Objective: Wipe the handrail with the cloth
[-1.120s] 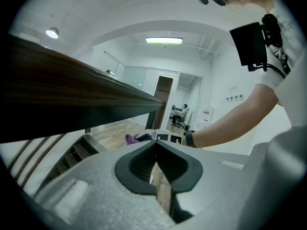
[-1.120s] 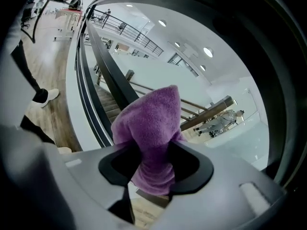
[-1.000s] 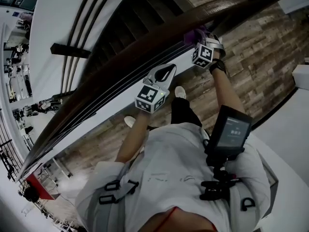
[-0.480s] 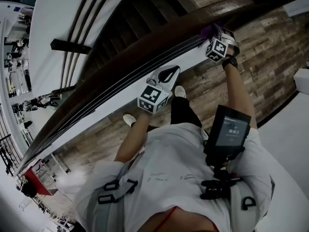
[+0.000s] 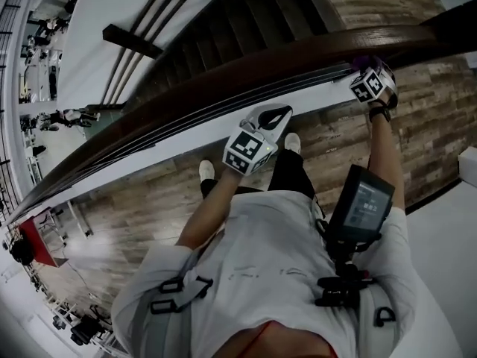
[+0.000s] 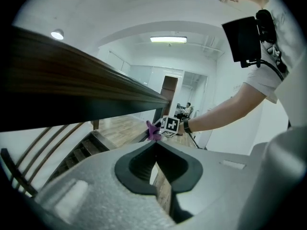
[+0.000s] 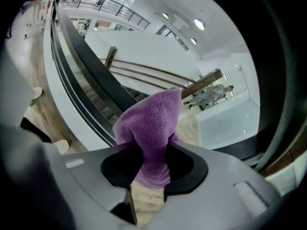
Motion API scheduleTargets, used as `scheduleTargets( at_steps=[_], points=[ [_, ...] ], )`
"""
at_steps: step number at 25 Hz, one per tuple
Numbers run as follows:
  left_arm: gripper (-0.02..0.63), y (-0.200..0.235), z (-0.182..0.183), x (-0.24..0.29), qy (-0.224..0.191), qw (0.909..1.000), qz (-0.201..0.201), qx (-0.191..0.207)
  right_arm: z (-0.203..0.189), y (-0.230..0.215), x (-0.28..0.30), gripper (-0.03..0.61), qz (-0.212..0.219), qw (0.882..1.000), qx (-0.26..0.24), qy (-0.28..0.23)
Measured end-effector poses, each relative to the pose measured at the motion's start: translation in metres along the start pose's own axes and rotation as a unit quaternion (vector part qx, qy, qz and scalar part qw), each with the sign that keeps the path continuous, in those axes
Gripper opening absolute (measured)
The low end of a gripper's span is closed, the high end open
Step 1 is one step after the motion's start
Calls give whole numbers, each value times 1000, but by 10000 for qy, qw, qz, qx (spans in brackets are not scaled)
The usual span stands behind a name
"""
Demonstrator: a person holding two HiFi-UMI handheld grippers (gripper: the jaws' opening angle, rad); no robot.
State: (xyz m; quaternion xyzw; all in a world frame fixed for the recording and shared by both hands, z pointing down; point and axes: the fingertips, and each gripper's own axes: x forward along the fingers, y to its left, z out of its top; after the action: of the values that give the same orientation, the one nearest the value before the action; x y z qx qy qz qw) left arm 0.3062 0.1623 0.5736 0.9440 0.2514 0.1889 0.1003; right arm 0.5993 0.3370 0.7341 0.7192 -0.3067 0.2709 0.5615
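Handrail (image 5: 298, 62) top open leftward; thin rails (image 5: 171, 134) bar passage beneath.

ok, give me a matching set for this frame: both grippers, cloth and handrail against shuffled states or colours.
Things:
1. left gripper
2. right gripper
3. cloth
4. handrail

States:
A. purple, bunched up and sticking out past the fingers
B. dark brown, running diagonally across the head view
C. shut and empty, below the rail
D. shut on the cloth, up at the rail

Pairs: 1-C, 2-D, 3-A, 4-B
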Motion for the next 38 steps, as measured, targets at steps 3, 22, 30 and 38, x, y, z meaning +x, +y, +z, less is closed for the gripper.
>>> scheduleTargets(
  at_steps=[3,22,30,38],
  points=[
    [0,14,-6,-39,-6,9998,198,-8,37,36,-28,121,85,9988,273,-401],
    [0,130,-84,-352,-630,9400,3147,-1162,384,402,-235,120,2311,9243,-682,-2961],
    [0,152,-156,-494,-1124,8641,4595,-1721,466,605,-292,123,3650,8330,-2063,-3610],
    [0,173,-211,-620,-1401,7999,5473,-2025,568,726,-320,123,3812,7999,-2509,-3897]
  ],
)
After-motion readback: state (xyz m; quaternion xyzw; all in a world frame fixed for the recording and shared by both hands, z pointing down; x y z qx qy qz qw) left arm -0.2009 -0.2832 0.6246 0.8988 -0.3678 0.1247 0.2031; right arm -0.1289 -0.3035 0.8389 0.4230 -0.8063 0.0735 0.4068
